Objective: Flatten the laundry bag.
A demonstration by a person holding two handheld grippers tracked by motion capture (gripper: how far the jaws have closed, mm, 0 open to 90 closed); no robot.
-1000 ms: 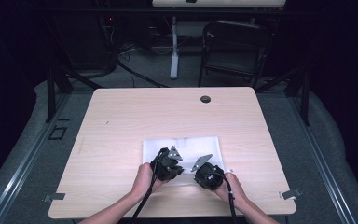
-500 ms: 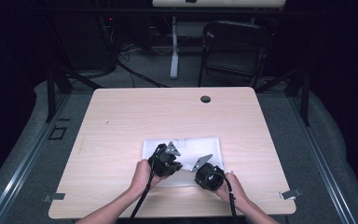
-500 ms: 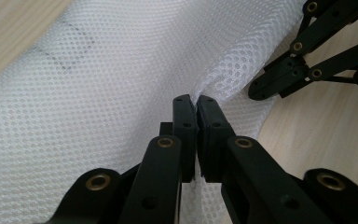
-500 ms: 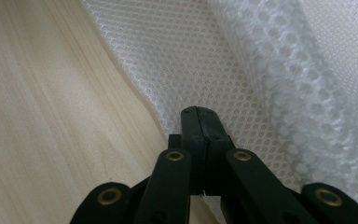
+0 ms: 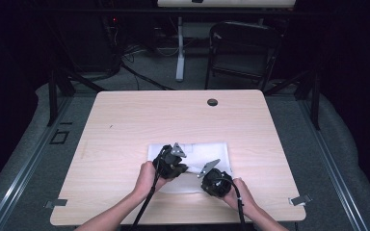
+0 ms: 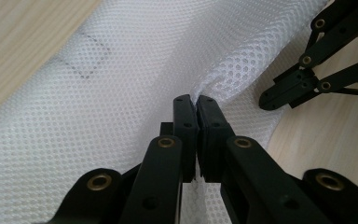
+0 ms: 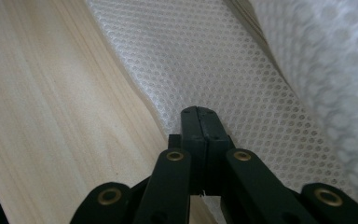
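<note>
Mesh cloth (image 5: 192,166) lies near the surface's (image 5: 125,125) front edge, both tongs clamped on its near hem: left tongs (image 6: 196,103), right tongs (image 7: 198,113). Lift evenly, keeping the hem taut, so neither pinch slips.

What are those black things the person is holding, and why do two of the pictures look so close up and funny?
Those are two hand-held grippers, tools with two black jaws that pinch like tongs. A person holds one in each hand. The wide picture comes from a camera up high, looking down at the wooden table. There you see the left hand-held gripper and the right hand-held gripper. The two close-up pictures come from small cameras riding on each tool, looking along its jaws. On the table lies a white mesh cloth, full of tiny holes. Both tools have their jaws shut, each pinching the cloth, the left at a raised fold and the right near the cloth's edge.
</note>
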